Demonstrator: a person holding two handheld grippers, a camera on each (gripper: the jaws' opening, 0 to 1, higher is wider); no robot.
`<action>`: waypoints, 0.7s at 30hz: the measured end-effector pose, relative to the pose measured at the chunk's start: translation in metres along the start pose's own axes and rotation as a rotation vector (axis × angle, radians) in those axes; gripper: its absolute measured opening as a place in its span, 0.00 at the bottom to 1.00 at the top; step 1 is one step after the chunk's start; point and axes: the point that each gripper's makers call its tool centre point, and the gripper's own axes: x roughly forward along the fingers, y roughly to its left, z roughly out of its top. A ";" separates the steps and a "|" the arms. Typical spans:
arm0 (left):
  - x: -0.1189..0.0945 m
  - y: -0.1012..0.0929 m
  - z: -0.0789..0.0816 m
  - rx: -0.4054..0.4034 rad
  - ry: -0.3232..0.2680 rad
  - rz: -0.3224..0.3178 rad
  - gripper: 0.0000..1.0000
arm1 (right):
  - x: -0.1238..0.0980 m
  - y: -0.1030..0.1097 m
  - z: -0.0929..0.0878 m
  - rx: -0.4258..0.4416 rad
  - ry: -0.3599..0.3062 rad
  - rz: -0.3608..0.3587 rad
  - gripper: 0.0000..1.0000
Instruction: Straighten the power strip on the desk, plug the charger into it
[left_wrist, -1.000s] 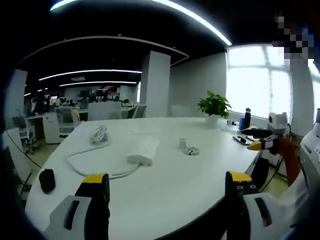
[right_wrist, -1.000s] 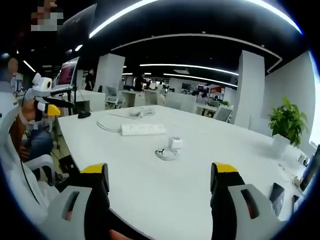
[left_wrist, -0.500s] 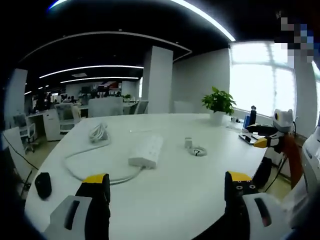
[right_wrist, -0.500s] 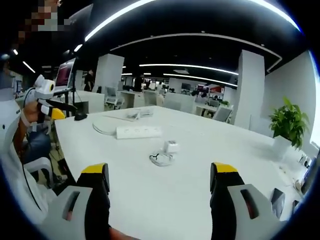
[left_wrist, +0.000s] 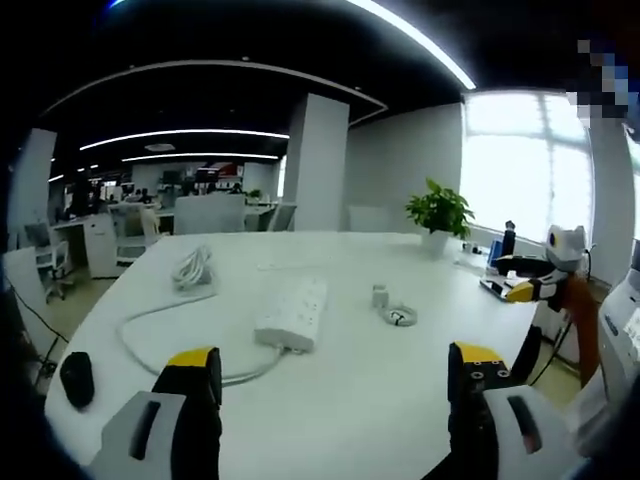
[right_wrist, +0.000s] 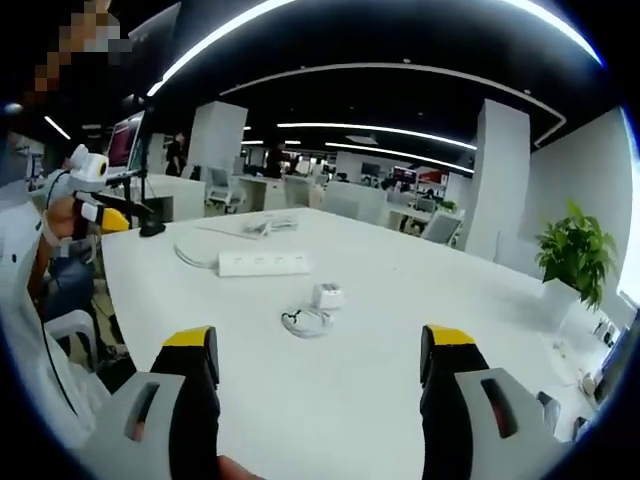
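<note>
Left gripper view looks across a large white rounded desk (left_wrist: 330, 400), where the white oblong power strip (left_wrist: 292, 313) lies skewed, well beyond the left gripper (left_wrist: 335, 400), whose yellow-tipped black jaws stand wide apart with nothing between them. Its white cord (left_wrist: 160, 355) loops off to the left and runs to a coiled bundle of cable (left_wrist: 192, 268) farther back. Just right of the strip sits the small white cube-shaped charger (left_wrist: 379, 296), with its thin cable wound into a small ring (left_wrist: 400, 316) beside it; a dark computer mouse (left_wrist: 76, 378) rests at the near left edge of the desk, and a green potted plant (left_wrist: 441, 215) stands at the far right. In the right gripper view, the right gripper (right_wrist: 315, 400) is likewise spread open and empty, near the desk's edge, with the strip (right_wrist: 264, 263) and charger (right_wrist: 328, 295) well apart from it and the other gripper (right_wrist: 95, 205) showing at far left. The task looks not yet begun. Judging from here, turning the strip could drag its looped cord and sweep the charger aside, since the two lie so near; a grip on the charger's slack cable rather than its body could leave the plug swinging and misaligned with the sockets.
</note>
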 end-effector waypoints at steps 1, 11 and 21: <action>0.000 0.001 0.000 0.004 -0.001 0.001 0.93 | 0.001 -0.001 0.002 0.001 -0.006 0.000 0.82; 0.014 0.004 -0.003 0.033 0.029 0.014 0.94 | 0.022 0.000 -0.011 0.036 0.013 0.033 0.80; 0.041 0.006 -0.008 0.041 0.073 0.003 0.94 | 0.043 0.005 -0.020 0.063 0.030 0.081 0.78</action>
